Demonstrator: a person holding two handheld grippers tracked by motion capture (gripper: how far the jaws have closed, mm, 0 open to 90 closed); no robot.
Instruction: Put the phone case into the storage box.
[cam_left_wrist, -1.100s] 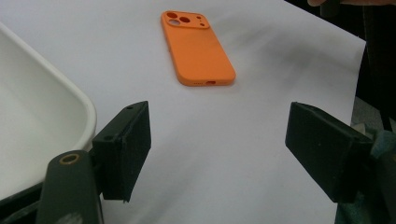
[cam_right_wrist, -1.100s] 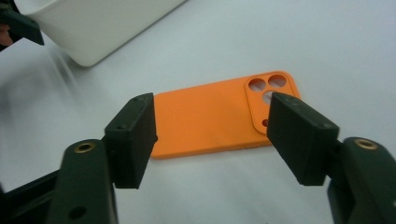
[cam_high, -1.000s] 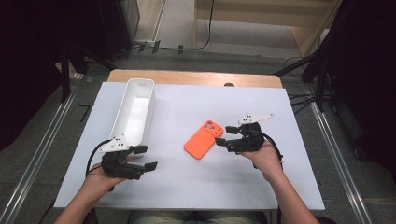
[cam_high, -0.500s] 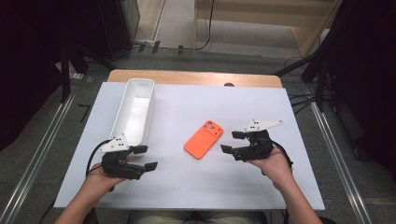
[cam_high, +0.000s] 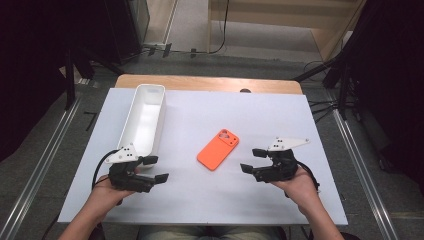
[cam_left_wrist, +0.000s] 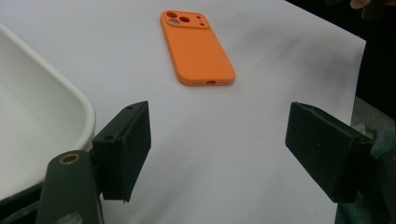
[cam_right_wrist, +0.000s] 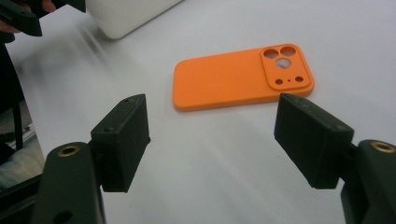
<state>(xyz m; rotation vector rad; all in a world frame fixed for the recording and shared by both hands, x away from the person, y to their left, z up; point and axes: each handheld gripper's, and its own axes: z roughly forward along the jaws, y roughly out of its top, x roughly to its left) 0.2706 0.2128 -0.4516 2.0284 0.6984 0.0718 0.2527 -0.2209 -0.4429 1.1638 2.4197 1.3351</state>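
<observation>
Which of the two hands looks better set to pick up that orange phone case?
The right. The right gripper sits close beside the orange phone case, jaws open and pointed at it. The left gripper rests farther away, by the end of the white tray, jaws open too.

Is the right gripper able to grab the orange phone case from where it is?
Probably yes. The right gripper has open jaws aimed at the orange phone case, and only bare table lies between them. It isn't touching the case yet.
</observation>
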